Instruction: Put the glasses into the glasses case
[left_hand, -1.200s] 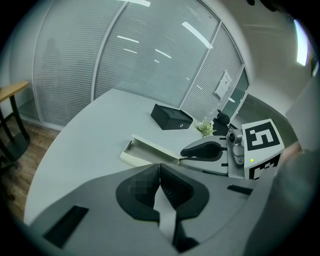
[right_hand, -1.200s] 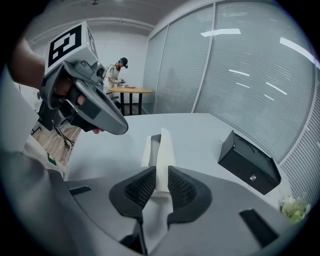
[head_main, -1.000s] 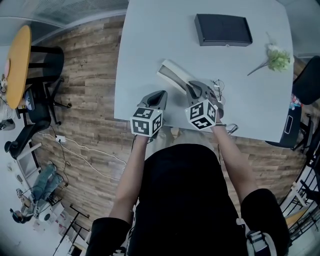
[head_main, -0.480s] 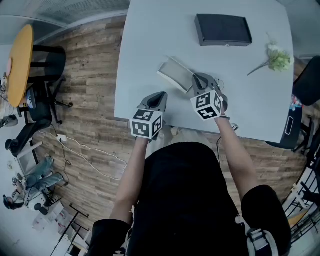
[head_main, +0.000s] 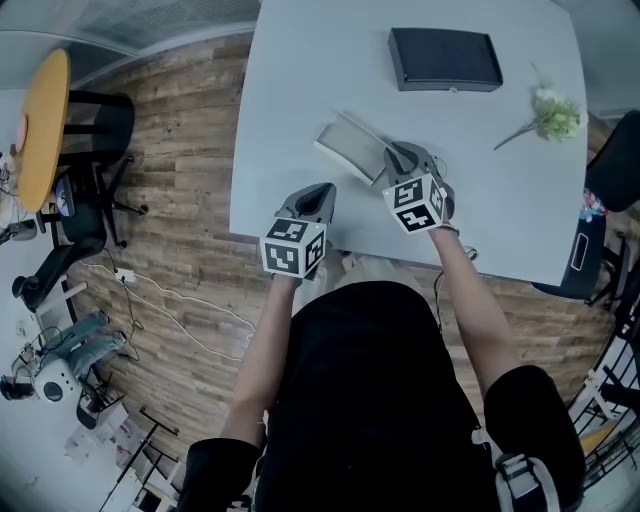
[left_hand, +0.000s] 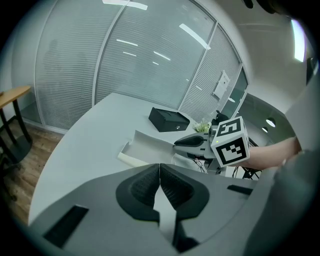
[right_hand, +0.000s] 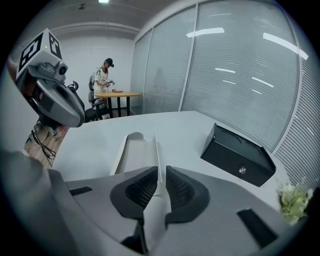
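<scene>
**K:** On the table (head_main: 300, 95) — where's the case?
**M:** Open glasses case (head_main: 350, 146) lies near the front edge, with a black box (head_main: 445, 58) well behind it.
**K:** Right gripper?
**M:** Right gripper (head_main: 396, 153) is at the case's right end. Its jaws have just been opening. The case's thin upright wall stands between them, with a small gap and the pads not pressing.
**K:** Left?
**M:** Left gripper (head_main: 318, 192) is near the case at the table's front edge. Jaws together, nothing between.
**K:** Glasses?
**M:** Glasses (left_hand: 201, 162) — a thin wire frame on the table under the right gripper, outside the case.
</scene>
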